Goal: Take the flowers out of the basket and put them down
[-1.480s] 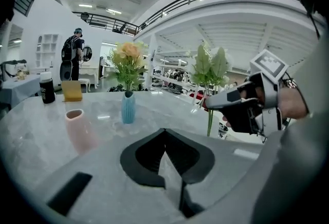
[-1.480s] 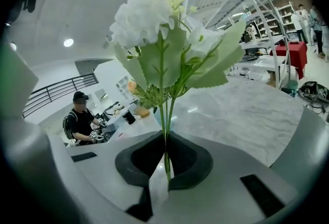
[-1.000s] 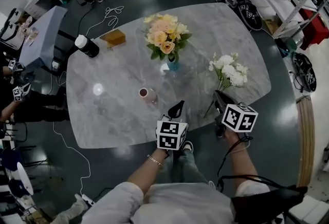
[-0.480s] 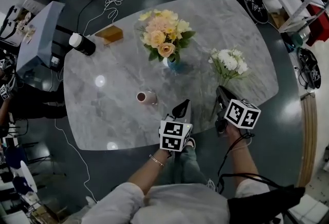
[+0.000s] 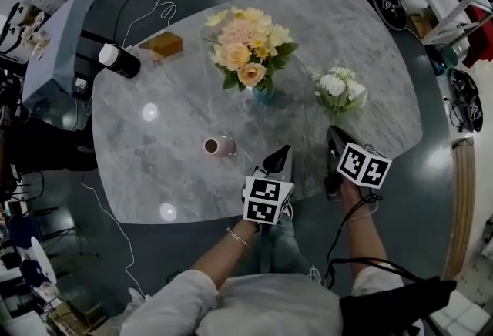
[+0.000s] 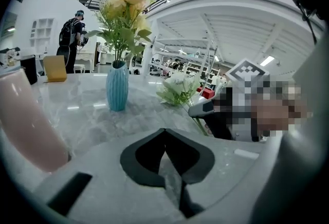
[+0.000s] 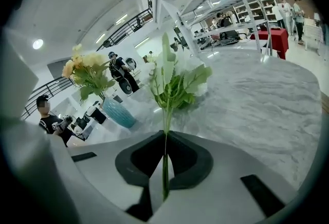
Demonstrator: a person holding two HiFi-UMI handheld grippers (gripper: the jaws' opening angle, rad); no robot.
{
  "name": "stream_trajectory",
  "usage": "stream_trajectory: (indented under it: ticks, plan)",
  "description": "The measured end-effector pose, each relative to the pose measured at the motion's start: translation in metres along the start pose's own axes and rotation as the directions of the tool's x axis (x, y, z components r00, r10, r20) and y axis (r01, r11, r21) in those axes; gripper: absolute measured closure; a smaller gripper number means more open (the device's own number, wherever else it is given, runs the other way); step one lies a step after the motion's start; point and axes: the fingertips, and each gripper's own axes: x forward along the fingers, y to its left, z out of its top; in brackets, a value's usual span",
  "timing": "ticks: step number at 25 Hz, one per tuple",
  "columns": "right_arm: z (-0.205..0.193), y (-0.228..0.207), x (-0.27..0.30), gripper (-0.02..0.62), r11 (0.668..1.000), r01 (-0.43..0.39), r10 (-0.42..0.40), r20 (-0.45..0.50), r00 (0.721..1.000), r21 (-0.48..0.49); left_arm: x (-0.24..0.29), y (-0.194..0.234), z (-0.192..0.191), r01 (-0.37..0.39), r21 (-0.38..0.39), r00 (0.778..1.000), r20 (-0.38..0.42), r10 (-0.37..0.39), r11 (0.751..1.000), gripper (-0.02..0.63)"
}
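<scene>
A small bunch of white flowers with green leaves hangs over the right part of the grey marble table. My right gripper is shut on its thin green stem. In the right gripper view the stem runs straight between the closed jaws of the right gripper, with the white flowers leaning out over the tabletop. My left gripper is at the table's near edge, and in its own view the left gripper is shut with nothing in it. No basket shows in any view.
A yellow and peach bouquet stands in a blue vase at the table's middle. A pink cup lies left of my left gripper. A black cylinder with a white lid and a brown box sit far left.
My right gripper has sunk toward the table with the white flowers in it. The left gripper has dropped a little too, still shut.
</scene>
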Motion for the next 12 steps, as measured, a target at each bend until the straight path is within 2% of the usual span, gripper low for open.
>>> stream_trajectory:
  ticks: [3,12]
  plan:
    - [-0.0039,-0.0031,0.0038,0.575,1.000,0.018,-0.017,-0.026,1.000,0.014,0.0002,0.0009,0.0013,0.003,0.002,1.000,-0.002,-0.003,1.000,0.597]
    - [-0.0041,-0.0039,0.0059,0.568,0.999,0.049,-0.050,-0.057,0.997,-0.023,-0.0038,0.0095,0.0023,-0.016,-0.014,1.000,-0.002,0.016,1.000,0.597]
